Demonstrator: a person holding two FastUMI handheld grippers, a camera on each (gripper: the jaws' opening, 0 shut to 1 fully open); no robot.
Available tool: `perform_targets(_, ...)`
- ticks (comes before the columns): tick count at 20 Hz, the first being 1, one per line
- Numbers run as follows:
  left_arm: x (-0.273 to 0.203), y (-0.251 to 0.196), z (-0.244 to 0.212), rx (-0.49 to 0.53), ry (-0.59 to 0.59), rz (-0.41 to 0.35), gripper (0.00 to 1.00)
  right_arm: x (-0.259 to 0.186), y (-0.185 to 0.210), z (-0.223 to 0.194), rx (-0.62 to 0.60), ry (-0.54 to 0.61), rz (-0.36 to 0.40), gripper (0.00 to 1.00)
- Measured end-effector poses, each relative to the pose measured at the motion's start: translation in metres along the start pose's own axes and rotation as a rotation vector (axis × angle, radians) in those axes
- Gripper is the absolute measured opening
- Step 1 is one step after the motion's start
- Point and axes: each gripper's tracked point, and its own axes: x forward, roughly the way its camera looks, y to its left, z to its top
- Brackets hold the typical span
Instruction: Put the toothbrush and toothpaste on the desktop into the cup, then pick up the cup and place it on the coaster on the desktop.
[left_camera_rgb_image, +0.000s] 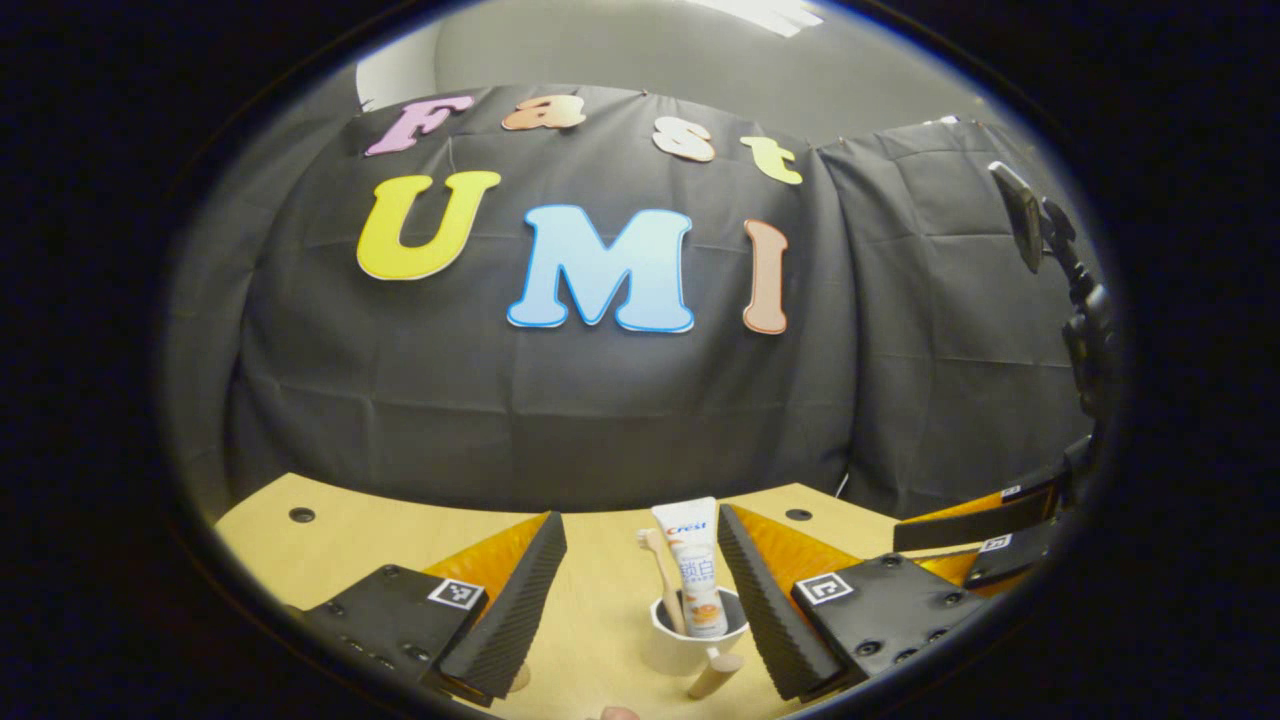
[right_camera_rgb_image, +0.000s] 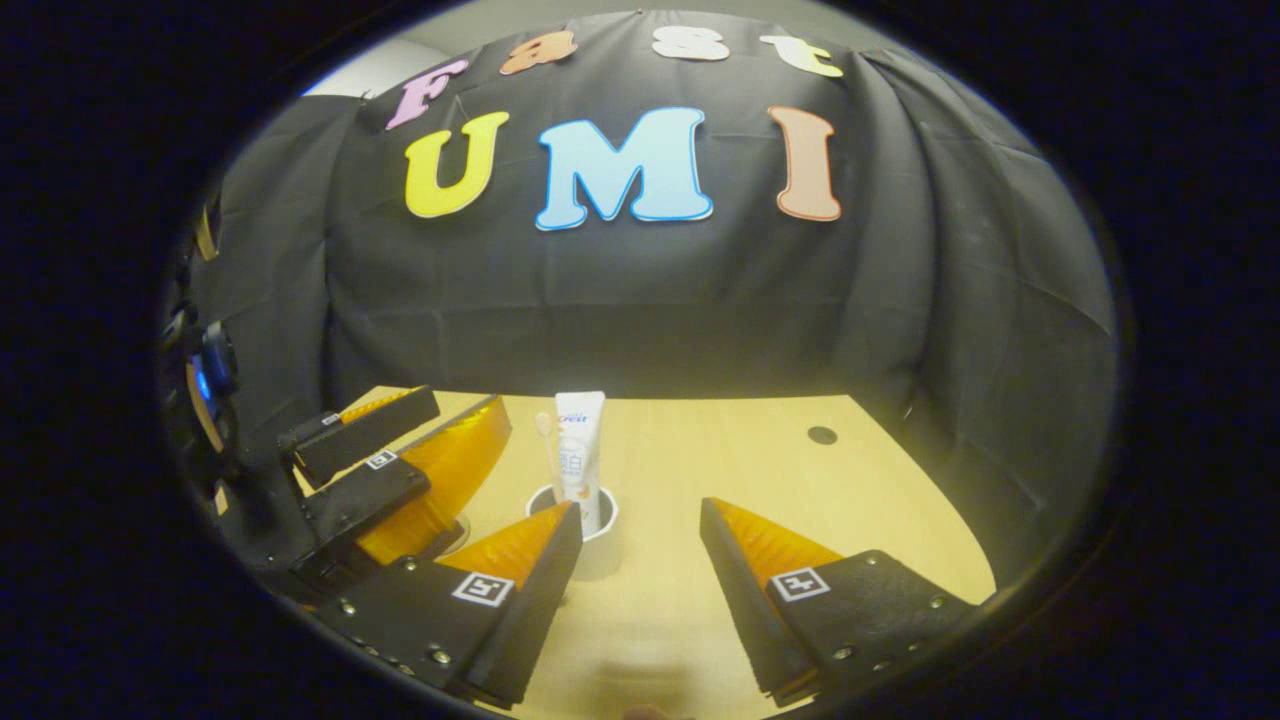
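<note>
- Left gripper: jaws spread wide and holding nothing, hovering low over the wooden bench.
- White cup stands upright on the bench in the left gripper view, in the gap between the fingers and nearer the right-hand one; whether that finger touches it cannot be told.
- Toothpaste tube stands nearly upright inside the cup, cap end down, its flat crimped end well above the rim.
- Toothbrush is also in the cup, leaning beside the tube on its left, head up.
- A small wooden peg lies on the bench just in front of the cup, near or touching its base.
- Right gripper: jaws spread wide, nothing between them but bare bench.
- In the right gripper view the cup sits just beyond the tip of the left-hand finger, partly hidden by it, with the toothpaste tube and toothbrush rising out of it.
- The left gripper shows at the left edge of the right gripper view, just beside the cup; the right gripper shows at the right edge of the left gripper view.
- A round rim on the bench, partly under the left gripper, may be the coaster; cannot tell.
- Dark round holes dot the bench top.
</note>
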Motion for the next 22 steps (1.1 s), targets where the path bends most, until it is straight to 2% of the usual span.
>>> perform_targets(1, -0.005, 0.005, 0.001, 0.004, 0.002, 0.010, 0.97, 0.003, 0.007, -0.002, 0.000, 0.018, 0.004, 0.90)
perform_targets(2, -0.010, 0.012, 0.003, 0.006, 0.000, 0.021, 0.97, 0.006, 0.011, -0.003, 0.000, 0.030, 0.007, 0.93)
perform_targets(6, -0.027, 0.032, 0.007, 0.003, 0.003, 0.049, 0.95, 0.019, 0.028, -0.015, 0.025, 0.114, 0.001, 0.93)
perform_targets(13, -0.043, 0.058, 0.021, 0.010, -0.019, 0.068, 0.95, 0.046, 0.040, -0.033, 0.139, 0.262, -0.023, 0.93)
perform_targets(22, -0.058, 0.079, 0.019, -0.006, -0.006, 0.088, 0.95, 0.061, 0.051, -0.078, 0.196, 0.542, -0.074, 0.93)
